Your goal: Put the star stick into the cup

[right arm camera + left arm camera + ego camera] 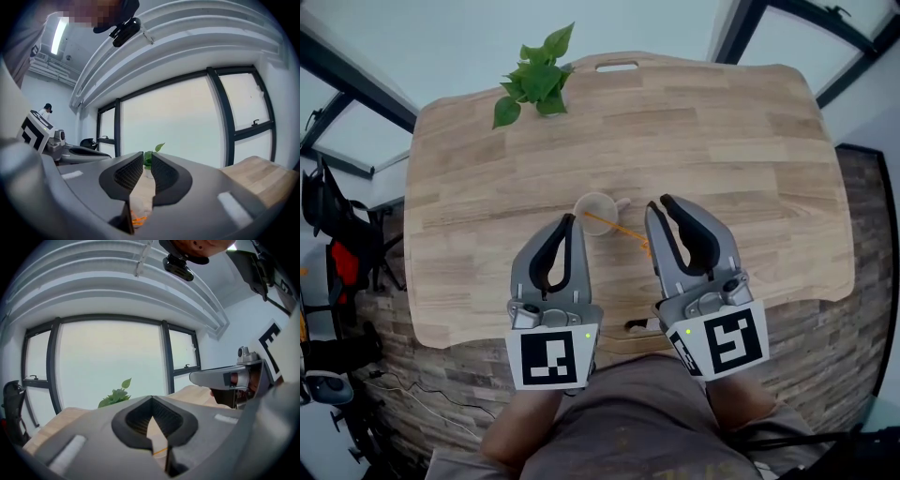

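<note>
A pale cup [596,212] stands at the middle of the wooden table [487,187]. The thin orange star stick [615,226] has one end inside the cup and leans over its right rim. Its orange star end [135,219] shows low between my right jaws. My left gripper [570,221] hovers just left of the cup with its tips touching and nothing held. A sliver of the stick [161,451] shows through its hollow. My right gripper [660,204] is just right of the cup, above the star end. Its jaws stand a narrow gap apart and grip nothing.
A small green potted plant [538,79] stands at the table's far left side. A handle slot [617,66] is cut into the far edge. A black chair [337,234] and cables lie on the floor to the left. Large windows [108,366] face both grippers.
</note>
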Action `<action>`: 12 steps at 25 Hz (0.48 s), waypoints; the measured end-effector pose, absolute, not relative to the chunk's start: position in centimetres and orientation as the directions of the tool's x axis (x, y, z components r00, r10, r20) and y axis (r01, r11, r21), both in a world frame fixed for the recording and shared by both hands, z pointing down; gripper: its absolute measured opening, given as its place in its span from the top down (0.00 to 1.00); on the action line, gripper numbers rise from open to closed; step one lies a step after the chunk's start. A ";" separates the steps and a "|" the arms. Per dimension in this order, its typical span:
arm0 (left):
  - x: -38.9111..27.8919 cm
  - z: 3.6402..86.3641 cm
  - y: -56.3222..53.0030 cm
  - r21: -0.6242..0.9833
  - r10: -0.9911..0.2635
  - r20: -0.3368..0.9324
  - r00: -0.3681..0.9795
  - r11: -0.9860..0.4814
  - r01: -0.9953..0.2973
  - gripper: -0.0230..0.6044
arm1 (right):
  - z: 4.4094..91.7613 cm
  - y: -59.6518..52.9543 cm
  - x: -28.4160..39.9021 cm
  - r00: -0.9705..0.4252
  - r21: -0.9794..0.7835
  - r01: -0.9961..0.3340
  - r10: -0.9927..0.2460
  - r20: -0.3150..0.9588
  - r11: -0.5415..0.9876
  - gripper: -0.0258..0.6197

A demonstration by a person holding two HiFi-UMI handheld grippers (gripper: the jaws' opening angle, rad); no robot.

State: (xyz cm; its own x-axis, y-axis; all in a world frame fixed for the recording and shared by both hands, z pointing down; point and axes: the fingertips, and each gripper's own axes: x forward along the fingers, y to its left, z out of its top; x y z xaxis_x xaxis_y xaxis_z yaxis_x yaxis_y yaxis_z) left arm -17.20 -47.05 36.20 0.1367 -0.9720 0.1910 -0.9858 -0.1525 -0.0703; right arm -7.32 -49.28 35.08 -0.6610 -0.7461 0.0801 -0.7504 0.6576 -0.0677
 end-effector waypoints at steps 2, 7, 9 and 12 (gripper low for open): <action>-17.0 35.0 -47.0 -0.070 -0.976 0.160 0.150 -0.162 -0.984 0.96 | 34.0 -48.9 -7.4 -0.655 -0.047 -0.755 -0.752 0.065 0.654 0.84; -16.6 31.2 -46.4 -0.078 -0.979 0.075 0.192 -0.198 -0.977 0.96 | 30.6 -48.0 -7.8 -0.634 0.021 -0.773 -0.773 0.017 0.634 0.85; -16.5 29.6 -46.1 -0.084 -0.977 0.041 0.211 -0.213 -0.973 0.96 | 29.1 -47.5 -8.1 -0.627 0.045 -0.779 -0.779 -0.008 0.626 0.86; -16.9 27.1 -45.9 -0.094 -0.974 -0.016 0.227 -0.225 -0.970 0.96 | 26.8 -47.1 -8.7 -0.615 0.091 -0.788 -0.787 -0.049 0.609 0.89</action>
State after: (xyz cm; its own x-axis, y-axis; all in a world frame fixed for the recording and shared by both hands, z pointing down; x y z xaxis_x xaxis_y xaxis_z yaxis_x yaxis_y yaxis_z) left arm -16.93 -45.92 27.14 0.2274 -0.9737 -0.0165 -0.9698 -0.2249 -0.0943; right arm -8.70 -47.08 26.84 -0.6146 -0.7873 -0.0486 -0.7877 0.6093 0.0911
